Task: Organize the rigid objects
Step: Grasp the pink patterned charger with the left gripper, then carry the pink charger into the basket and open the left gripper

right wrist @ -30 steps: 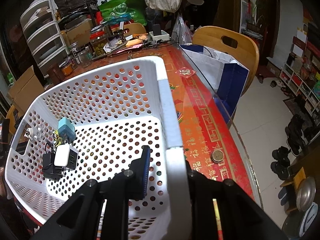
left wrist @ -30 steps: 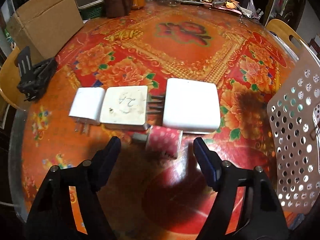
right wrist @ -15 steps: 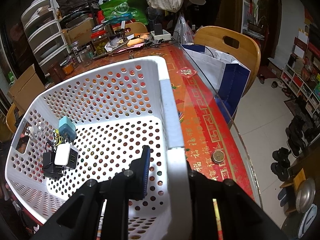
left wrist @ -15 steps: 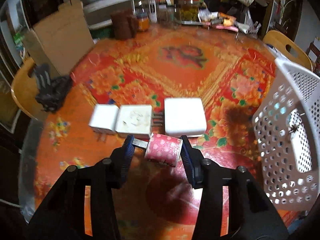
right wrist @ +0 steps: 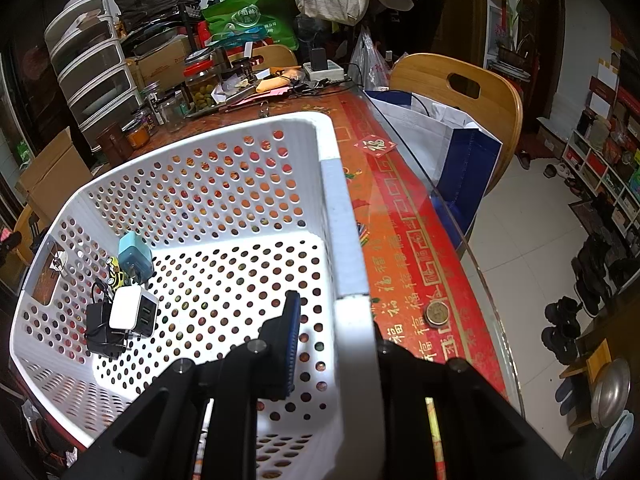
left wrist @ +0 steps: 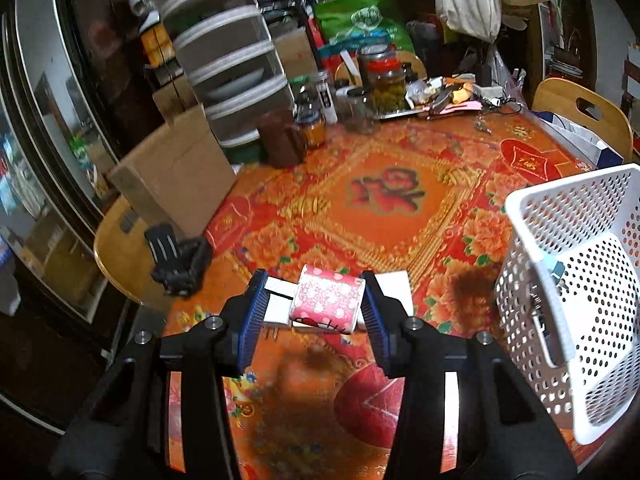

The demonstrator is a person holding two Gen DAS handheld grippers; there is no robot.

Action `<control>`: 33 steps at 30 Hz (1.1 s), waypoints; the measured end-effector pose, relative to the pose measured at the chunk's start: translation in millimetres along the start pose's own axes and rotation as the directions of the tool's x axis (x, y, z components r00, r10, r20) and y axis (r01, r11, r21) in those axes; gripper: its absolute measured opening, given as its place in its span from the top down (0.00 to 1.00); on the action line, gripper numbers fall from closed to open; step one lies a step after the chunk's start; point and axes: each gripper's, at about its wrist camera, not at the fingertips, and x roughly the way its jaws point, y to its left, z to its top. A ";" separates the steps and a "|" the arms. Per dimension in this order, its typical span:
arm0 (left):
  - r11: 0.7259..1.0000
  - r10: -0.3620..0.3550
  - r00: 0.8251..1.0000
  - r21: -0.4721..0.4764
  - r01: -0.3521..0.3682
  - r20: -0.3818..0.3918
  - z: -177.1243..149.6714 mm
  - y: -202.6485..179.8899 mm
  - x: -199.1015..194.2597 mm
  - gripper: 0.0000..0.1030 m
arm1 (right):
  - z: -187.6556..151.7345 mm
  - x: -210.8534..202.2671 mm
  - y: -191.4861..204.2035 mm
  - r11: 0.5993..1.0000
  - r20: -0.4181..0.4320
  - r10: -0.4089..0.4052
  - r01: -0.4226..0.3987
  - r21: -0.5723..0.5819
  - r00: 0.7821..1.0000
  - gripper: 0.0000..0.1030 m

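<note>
Left claw point(left wrist: 314, 312) is clamped on the pink dotted charger point(left wrist: 326, 303), held up off the counter point(left wrist: 384, 200), while the right claw point(right wrist: 334, 344) pinches the white basket point(right wrist: 344, 216) wall. Grip looks near one end, so a quick swing toward the basket could twist it loose and drop it short.

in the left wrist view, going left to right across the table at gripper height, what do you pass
black adapter at the table's left edge → pink patterned charger clamped in the left gripper, with white chargers behind it → white perforated basket on the right.
</note>
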 end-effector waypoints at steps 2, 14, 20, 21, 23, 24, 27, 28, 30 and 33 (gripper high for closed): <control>1.000 -0.004 1.000 0.014 0.003 0.013 2.9 -6.3 -7.4 0.58 | -0.2 0.0 0.2 1.000 0.000 0.000 0.000 -0.001 1.000 0.82; 0.995 -0.019 0.998 0.095 0.013 0.057 14.1 -47.9 -45.2 0.58 | -0.4 -0.1 0.5 1.000 0.001 0.000 0.000 0.001 1.000 0.82; 0.988 -0.035 0.997 0.152 0.025 0.062 19.3 -74.5 -51.5 0.58 | -0.4 -0.1 0.5 1.000 0.000 0.000 0.000 0.000 1.000 0.82; 0.987 -0.035 0.998 0.161 0.025 0.060 19.9 -79.2 -52.0 0.58 | -0.4 -0.1 0.4 1.000 0.001 0.000 0.000 0.000 1.000 0.82; 0.984 -0.039 0.998 0.178 0.029 0.056 21.1 -87.5 -52.2 0.58 | -0.5 0.1 0.6 1.000 0.000 0.002 -0.002 0.000 1.000 0.82; 0.981 -0.044 0.998 0.190 0.033 0.053 22.6 -93.6 -52.7 0.58 | -0.1 0.2 0.8 1.000 0.000 0.001 -0.001 0.001 1.000 0.82; 0.963 -0.073 0.997 0.261 0.064 0.023 29.9 -122.3 -54.6 0.58 | 0.2 0.3 2.4 1.000 -0.001 0.002 -0.002 0.001 1.000 0.82; 0.955 -0.086 0.996 0.285 0.080 0.007 31.7 -130.2 -52.4 0.58 | 0.1 0.3 2.4 1.000 -0.001 0.002 -0.002 0.001 1.000 0.82; 0.932 -0.119 0.992 0.341 0.124 -0.035 33.6 -153.9 -49.5 0.58 | 0.2 0.3 2.7 1.000 0.000 0.003 -0.003 0.001 1.000 0.82; 0.888 -0.117 0.991 0.441 0.134 -0.065 28.7 -191.7 -44.6 0.58 | 0.3 0.3 2.6 1.000 -0.001 0.002 -0.002 0.001 1.000 0.82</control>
